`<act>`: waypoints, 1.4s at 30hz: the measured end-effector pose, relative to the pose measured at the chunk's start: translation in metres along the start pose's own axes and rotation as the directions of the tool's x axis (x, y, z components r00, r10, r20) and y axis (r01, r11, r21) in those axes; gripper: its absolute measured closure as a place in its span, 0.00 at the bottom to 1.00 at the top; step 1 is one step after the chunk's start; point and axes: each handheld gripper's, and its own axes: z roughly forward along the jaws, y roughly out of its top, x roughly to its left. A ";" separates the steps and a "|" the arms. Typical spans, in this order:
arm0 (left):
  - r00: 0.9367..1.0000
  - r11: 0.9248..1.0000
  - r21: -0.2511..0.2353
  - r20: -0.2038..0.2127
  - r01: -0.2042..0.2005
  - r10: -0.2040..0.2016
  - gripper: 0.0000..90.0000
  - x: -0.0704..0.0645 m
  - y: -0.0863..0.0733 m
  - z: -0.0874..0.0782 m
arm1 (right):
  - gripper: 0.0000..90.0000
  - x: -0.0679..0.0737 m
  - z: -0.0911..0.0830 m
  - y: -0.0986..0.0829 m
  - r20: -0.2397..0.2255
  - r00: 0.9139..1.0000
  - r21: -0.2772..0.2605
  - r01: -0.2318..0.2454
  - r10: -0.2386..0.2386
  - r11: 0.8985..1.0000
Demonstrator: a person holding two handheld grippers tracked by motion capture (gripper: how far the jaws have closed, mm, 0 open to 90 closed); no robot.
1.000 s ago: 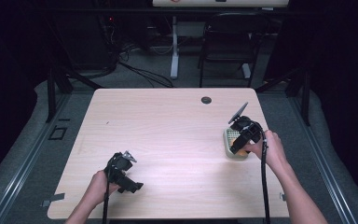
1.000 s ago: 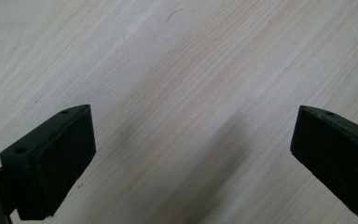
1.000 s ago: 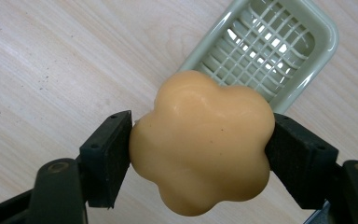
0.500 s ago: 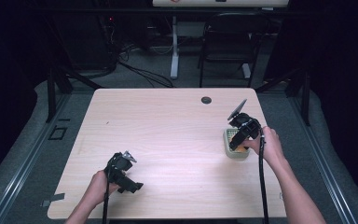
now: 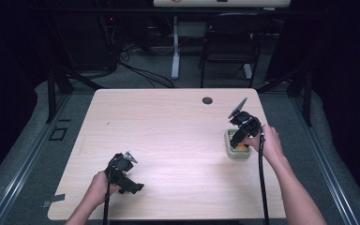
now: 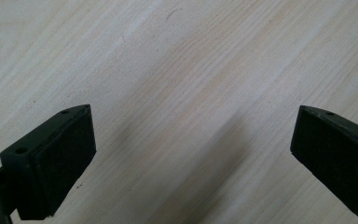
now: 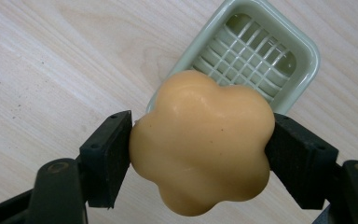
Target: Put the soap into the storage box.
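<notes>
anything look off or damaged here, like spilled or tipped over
Nothing stands out. The green tray sits flat on the table, empty. The right gripper holds the flower-shaped soap intact, and the left gripper is open over bare wood.

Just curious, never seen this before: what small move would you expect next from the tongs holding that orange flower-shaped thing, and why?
Probably lowering it a little into the green tray. The right tongs clamp the orange flower-shaped piece from both sides just over the tray's near edge, and its grid floor looks empty. The left tongs rest open over bare table.
</notes>
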 end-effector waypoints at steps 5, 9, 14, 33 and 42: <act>1.000 1.000 -0.002 -0.002 0.002 -0.002 0.00 0.000 0.000 0.000 | 0.30 -0.004 0.006 0.005 0.000 1.000 0.020 -0.001 0.001 1.000; 1.000 1.000 0.000 0.000 0.001 -0.001 0.00 0.000 0.000 0.000 | 0.30 -0.006 0.012 0.007 -0.001 1.000 0.010 -0.023 0.023 1.000; 1.000 1.000 -0.001 -0.001 0.002 -0.002 0.00 0.000 0.000 0.000 | 0.30 -0.011 0.019 0.010 -0.006 0.999 0.015 -0.033 0.033 0.999; 1.000 1.000 0.001 -0.002 0.003 -0.003 0.00 0.000 -0.001 0.000 | 0.29 -0.017 0.041 0.021 0.012 1.000 0.035 -0.029 0.029 0.999; 1.000 1.000 0.005 -0.002 -0.004 0.004 0.00 0.000 0.000 0.000 | 0.29 -0.020 0.044 0.020 0.018 1.000 0.050 -0.026 0.025 0.998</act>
